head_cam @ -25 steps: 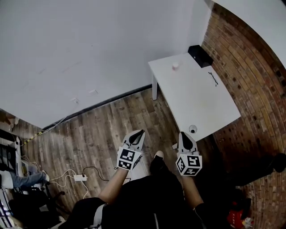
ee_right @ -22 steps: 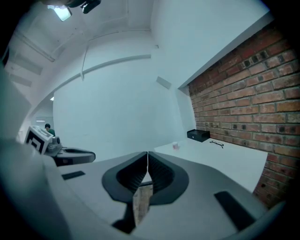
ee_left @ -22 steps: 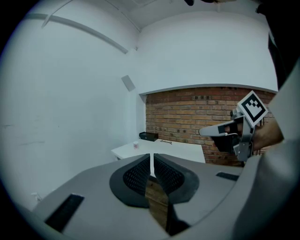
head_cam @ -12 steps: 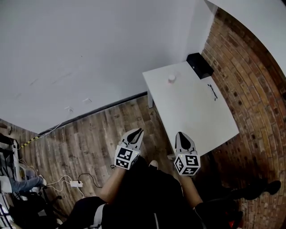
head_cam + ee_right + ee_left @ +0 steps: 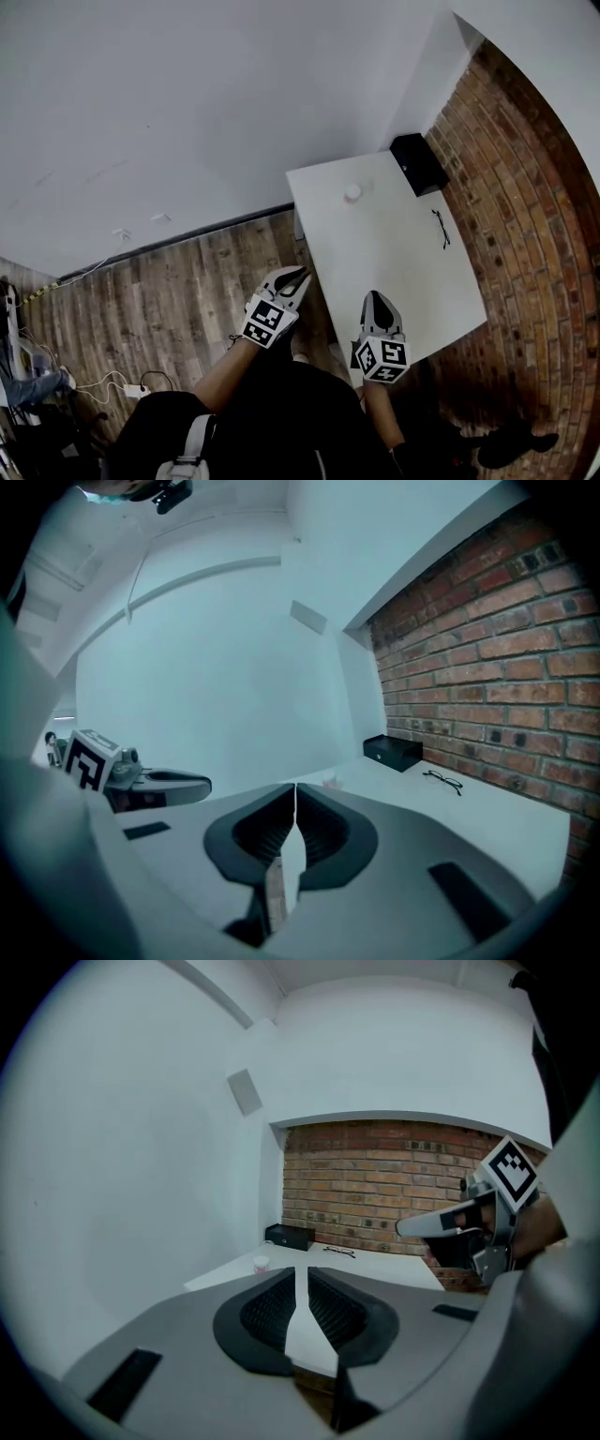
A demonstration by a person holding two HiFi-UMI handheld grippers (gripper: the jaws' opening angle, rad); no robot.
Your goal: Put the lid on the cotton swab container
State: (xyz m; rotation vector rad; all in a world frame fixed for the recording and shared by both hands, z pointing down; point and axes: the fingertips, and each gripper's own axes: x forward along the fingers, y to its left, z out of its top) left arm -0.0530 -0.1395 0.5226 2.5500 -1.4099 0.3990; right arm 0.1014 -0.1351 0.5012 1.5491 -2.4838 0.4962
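Observation:
A small white-and-pink cotton swab container [image 5: 352, 192] stands near the far edge of the white table [image 5: 394, 272]; the left gripper view shows it [image 5: 261, 1264] far ahead. My left gripper [image 5: 302, 274] is shut and empty, over the floor at the table's left side. My right gripper [image 5: 373, 296] is also shut and empty, over the table's near corner. In their own views the left gripper [image 5: 298, 1274] and the right gripper [image 5: 295, 789] show jaws pressed together with nothing between them. No lid can be made out.
A black box [image 5: 417, 162] sits at the table's far corner by the brick wall [image 5: 534, 234]. A pair of glasses [image 5: 442, 228] lies near the table's right edge. Wooden floor [image 5: 169, 281] spreads to the left, with cables and a power strip [image 5: 131, 390] on it.
The table has come closer to both grippers in the head view. A small round thing seen at the table's near edge a second ago is out of sight now. Both grippers stay shut.

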